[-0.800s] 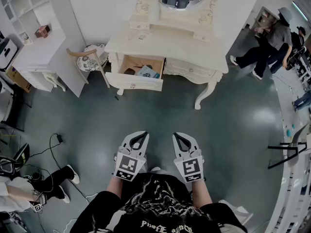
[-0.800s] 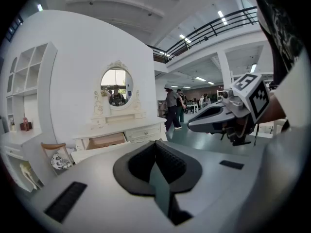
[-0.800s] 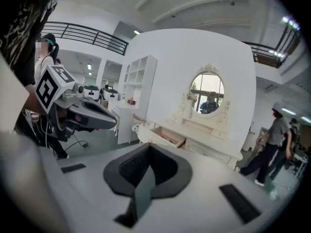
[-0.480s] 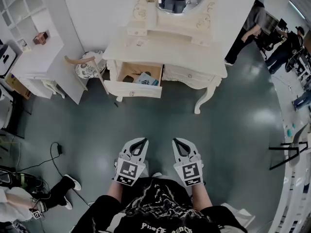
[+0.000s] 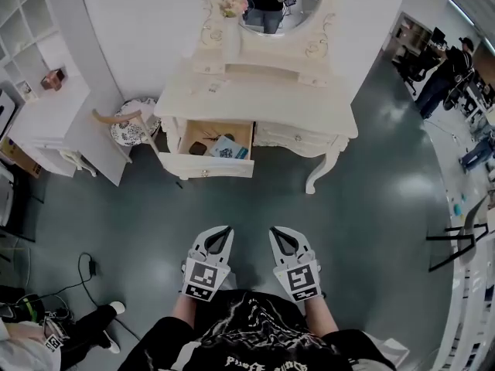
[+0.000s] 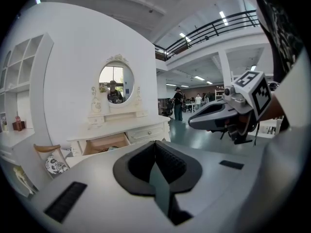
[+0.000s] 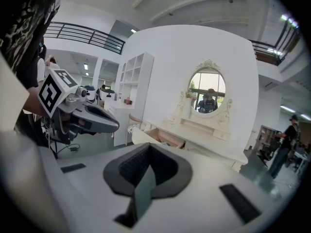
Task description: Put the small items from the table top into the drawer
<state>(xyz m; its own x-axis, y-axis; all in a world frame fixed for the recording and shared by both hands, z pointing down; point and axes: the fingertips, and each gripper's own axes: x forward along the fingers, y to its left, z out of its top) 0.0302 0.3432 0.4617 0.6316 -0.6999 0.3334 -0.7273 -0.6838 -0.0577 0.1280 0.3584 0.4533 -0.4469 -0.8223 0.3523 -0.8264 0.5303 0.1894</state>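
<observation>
I hold the left gripper (image 5: 220, 234) and the right gripper (image 5: 281, 235) side by side at 6 o'clock, close to my body, above the grey floor (image 5: 371, 207). Both sets of jaws are fully closed with nothing between them. Well ahead, at 12 o'clock, stands the dressing table (image 5: 309, 107). Its left drawer (image 5: 209, 166), at 11 o'clock, is pulled open. A printed packet (image 5: 230, 148) and a dark item (image 5: 198, 148) lie inside. The oval mirror (image 5: 267, 6) rises beyond.
</observation>
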